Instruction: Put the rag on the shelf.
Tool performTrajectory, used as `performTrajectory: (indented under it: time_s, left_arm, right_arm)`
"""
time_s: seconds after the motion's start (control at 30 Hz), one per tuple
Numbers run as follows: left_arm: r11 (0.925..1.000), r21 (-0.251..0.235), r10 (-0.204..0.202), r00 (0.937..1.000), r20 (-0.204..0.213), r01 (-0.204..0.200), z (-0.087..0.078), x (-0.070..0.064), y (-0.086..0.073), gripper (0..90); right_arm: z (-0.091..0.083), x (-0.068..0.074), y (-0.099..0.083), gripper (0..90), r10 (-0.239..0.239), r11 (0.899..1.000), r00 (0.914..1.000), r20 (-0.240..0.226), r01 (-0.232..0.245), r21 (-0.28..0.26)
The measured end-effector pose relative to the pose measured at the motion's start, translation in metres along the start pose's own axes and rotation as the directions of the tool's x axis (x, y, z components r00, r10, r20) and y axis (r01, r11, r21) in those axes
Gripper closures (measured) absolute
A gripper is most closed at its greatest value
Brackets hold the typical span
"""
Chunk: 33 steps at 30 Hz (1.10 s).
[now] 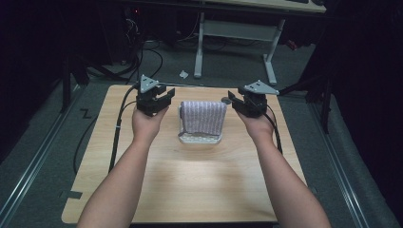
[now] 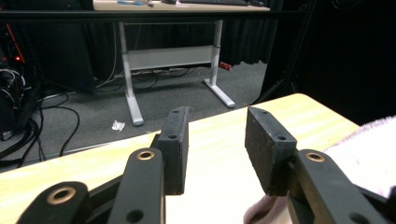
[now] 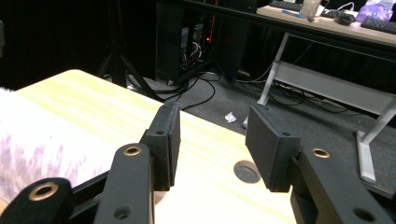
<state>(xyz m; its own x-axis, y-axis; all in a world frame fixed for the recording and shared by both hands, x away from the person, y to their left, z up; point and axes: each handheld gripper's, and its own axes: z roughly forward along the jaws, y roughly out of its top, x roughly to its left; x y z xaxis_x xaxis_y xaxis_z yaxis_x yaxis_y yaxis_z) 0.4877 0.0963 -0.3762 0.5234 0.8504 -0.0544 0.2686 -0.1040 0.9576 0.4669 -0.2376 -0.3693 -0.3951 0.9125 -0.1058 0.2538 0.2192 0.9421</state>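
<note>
I hold both grippers, left (image 1: 164, 97) and right (image 1: 236, 100), with fingers wide and empty beside the towel (image 1: 203, 117), which hangs over a rack mid-desk (image 1: 142, 190). I think approach is ongoing; next each should close on a towel edge.

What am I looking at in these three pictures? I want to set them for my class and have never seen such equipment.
No robot here: a person sits at a wooden table with a hand-held gripper in each hand. Each is a tool with two black jaws, a cable and a small camera.

The high view looks down from above the person. The left hand-held gripper is at its left, the right hand-held gripper at its right.

The other two pictures come from the cameras on the tools, each looking along its own jaws: left, right.

Between the tools lies a folded purple-white towel on a pale tray. Both pairs of jaws stand open and hold nothing. Behind the table stands a desk on grey floor.
</note>
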Motion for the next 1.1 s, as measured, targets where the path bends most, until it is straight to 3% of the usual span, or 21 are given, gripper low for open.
performTrajectory:
  time_s: [0.1, 0.2, 0.33, 0.4, 0.63, 0.7, 0.83, 1.0, 1.07, 1.1]
  left_arm:
    - [0.9998, 0.011, -0.018, 0.9993, 0.033, 0.018, -0.01, -0.001, -0.005, 57.4]
    - [0.9998, 0.008, -0.021, 0.9987, 0.046, 0.021, -0.021, -0.003, -0.014, 57.4]
    - [0.9988, 0.044, -0.025, 0.9983, 0.053, 0.023, -0.027, -0.003, -0.03, 56.4]
    - [0.9972, 0.069, -0.034, 0.9977, 0.059, 0.03, -0.028, -0.003, -0.039, 56.0]
    - [0.9913, 0.13, -0.031, 0.9954, 0.091, 0.019, -0.038, -0.013, -0.079, 54.5]
    - [0.9857, 0.169, -0.013, 0.9949, 0.1, -0.004, -0.041, -0.018, -0.094, 53.3]
    - [0.966, 0.255, 0.012, 0.9911, 0.132, -0.046, -0.049, -0.027, -0.128, 49.5]
    - [0.9562, 0.29, -0.006, 0.9862, 0.165, -0.043, -0.074, -0.039, -0.163, 47.1]
    - [0.9594, 0.282, -0.052, 0.9813, 0.185, -0.002, -0.091, -0.046, -0.18, 45.4]
    - [0.9566, 0.29, -0.083, 0.9779, 0.192, 0.025, -0.102, -0.051, -0.191, 45.2]
  right_arm:
    - [-0.008, -0.003, -0.009, 54.9, -0.009, 1.0, 0.9996, 0.026, 0.009, -0.006]
    - [-0.017, -0.006, -0.02, 54.0, -0.009, 1.0, 0.9996, 0.025, 0.009, 0.004]
    - [-0.025, -0.006, -0.034, 53.3, -0.004, 1.0, 0.9999, 0.01, 0.004, 0.018]
    - [-0.026, -0.004, -0.042, 52.1, 0.001, 0.999, 1.0, 0.002, -0.002, 0.048]
    - [-0.036, 0.01, -0.074, 51.3, -0.018, 0.997, 0.9993, -0.032, 0.02, 0.078]
    - [-0.041, 0.014, -0.086, 50.5, -0.026, 0.996, 0.9986, -0.045, 0.03, 0.09]
    - [-0.046, 0.024, -0.114, 46.7, -0.055, 0.986, 0.998, -0.031, 0.059, 0.158]
    - [-0.056, 0.033, -0.151, 42.0, -0.01, 0.974, 0.9977, -0.066, 0.025, 0.226]
    - [-0.064, 0.04, -0.167, 38.4, 0.001, 0.969, 0.9972, -0.074, 0.017, 0.246]
    - [-0.071, 0.044, -0.176, 37.2, 0.014, 0.966, 0.9973, -0.072, 0.005, 0.257]
